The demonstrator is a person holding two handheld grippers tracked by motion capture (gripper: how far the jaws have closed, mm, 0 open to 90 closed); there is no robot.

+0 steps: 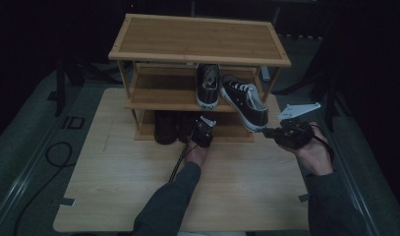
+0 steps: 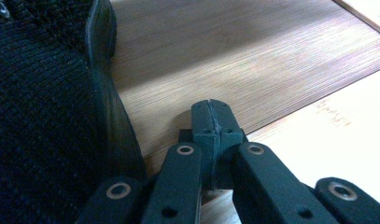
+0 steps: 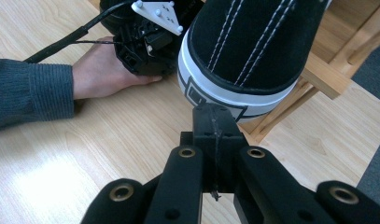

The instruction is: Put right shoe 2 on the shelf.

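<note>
Left gripper (image 1: 203,129): your jaws clenched, empty, at the rack's (image 1: 200,39) bottom shelf beside a black knit shoe (image 2: 38,116).
Right gripper (image 1: 269,132): your jaws clenched, empty, tips just under the sneaker's (image 1: 244,101) heel.
Sneaker: overhangs the middle shelf edge, beside its mate (image 1: 208,83).
Writing: heel patch unreadable.
Hands: both low over the tabletop (image 1: 138,182).
</note>
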